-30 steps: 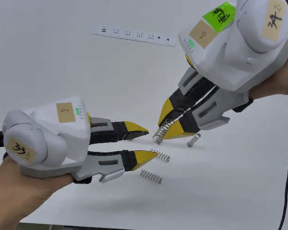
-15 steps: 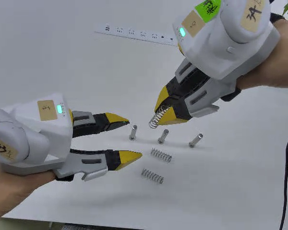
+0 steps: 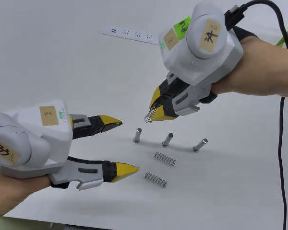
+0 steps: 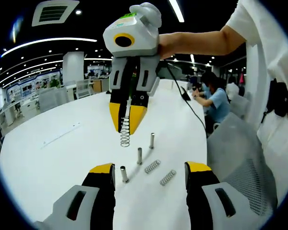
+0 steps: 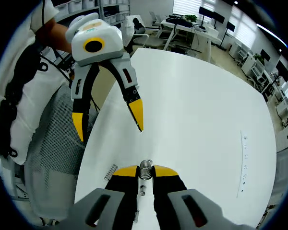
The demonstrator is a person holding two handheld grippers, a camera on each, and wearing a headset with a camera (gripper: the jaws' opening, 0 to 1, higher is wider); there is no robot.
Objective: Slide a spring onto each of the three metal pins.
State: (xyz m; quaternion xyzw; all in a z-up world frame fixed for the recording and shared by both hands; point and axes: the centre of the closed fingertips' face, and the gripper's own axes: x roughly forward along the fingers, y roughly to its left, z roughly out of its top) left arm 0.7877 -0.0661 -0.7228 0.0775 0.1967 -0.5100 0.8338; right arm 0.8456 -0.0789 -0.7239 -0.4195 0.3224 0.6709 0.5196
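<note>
Over the row of pins [image 3: 167, 139] | right gripper [image 3: 155, 113] clamped a spring [image 3: 150, 115], hanging slanted, clear of them | left gripper [image 3: 128, 145] gaped empty, near left | loose springs [image 3: 164, 158] lay nearer | risk was the slanted spring snagging a pin top and flicking free.

pins [image 3: 137, 135]: shiny metal | spring [image 3: 151, 114]: bright wire | table [image 3: 62, 62]: matt white

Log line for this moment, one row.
right claw: shut on spring | left claw: open, empty | pins: three, bare | loose springs: two on table
</note>
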